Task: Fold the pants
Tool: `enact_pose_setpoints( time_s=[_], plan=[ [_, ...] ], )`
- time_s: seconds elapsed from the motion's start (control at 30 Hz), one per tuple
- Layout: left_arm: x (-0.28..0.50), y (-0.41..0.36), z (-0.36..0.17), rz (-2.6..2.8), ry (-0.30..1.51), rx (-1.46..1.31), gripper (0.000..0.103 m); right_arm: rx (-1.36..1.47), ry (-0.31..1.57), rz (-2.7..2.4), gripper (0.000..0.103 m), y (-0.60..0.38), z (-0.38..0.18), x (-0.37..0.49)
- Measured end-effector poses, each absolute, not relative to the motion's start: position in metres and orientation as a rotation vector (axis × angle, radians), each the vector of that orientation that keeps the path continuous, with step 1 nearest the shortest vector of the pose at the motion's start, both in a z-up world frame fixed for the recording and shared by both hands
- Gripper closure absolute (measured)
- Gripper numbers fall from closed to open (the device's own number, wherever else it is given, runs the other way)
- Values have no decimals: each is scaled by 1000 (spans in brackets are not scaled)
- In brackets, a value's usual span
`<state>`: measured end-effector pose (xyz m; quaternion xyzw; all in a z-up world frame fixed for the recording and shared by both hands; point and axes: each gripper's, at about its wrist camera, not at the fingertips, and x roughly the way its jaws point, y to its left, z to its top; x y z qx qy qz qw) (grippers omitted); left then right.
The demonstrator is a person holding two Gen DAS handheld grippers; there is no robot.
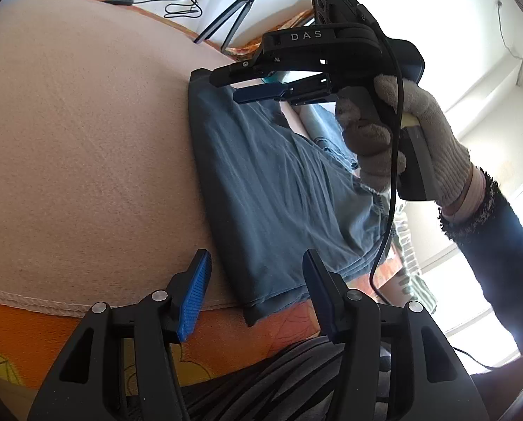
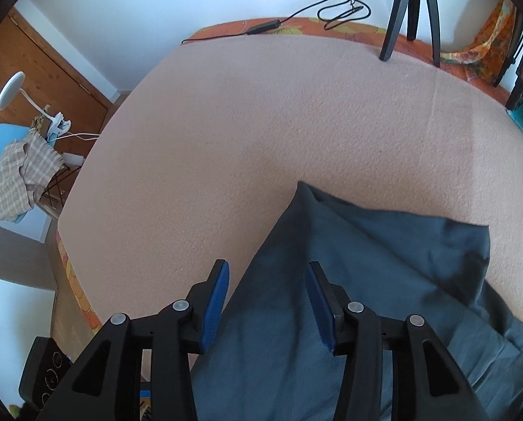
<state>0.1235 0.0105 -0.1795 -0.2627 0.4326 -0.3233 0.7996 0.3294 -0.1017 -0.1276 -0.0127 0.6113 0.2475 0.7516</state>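
The dark blue-grey pants (image 1: 268, 182) lie folded on a pinkish-beige blanket (image 1: 86, 140), running from its near hem towards the far right. My left gripper (image 1: 256, 263) stands open over the pants' near corner, and its blue pads touch no cloth. A gloved hand (image 1: 419, 140) holds my right gripper (image 1: 226, 87) above the far end of the pants, its fingers apart. In the right wrist view the right gripper (image 2: 267, 270) points steeply down, open, over a folded edge of the pants (image 2: 366, 298) with nothing pinched.
The blanket (image 2: 261, 122) covers an orange patterned sheet (image 1: 51, 333). A black tripod (image 2: 412, 7) and a looped cable (image 2: 345, 10) stand at the far edge. Left of the bed are a blue chair with a checked cloth (image 2: 22, 165) and a white clip lamp (image 2: 10, 89).
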Motion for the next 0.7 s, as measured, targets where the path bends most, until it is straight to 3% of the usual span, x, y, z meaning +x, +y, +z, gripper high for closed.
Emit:
enact_pose_setpoints(
  time_s=[0.03,0.1,0.13,0.53,0.63,0.7],
  plan=[
    [124,10,-180,-707,924,-584,53,-36,1350,531,54,-99,-131,327],
    [124,7,-178,-730,911,-593,67,-62,1373,500,54,-92,-139,324],
    [123,4,-176,-739,900,-581,69,-69,1385,483,54,-89,-142,323],
    [121,-27,-154,-786,848,-441,71,-278,1438,341,41,-42,-164,327],
    [117,-30,-150,-752,847,-411,71,-304,1405,341,52,-38,-163,321],
    [117,-31,-148,-710,851,-399,67,-302,1389,328,72,-42,-161,320]
  ],
)
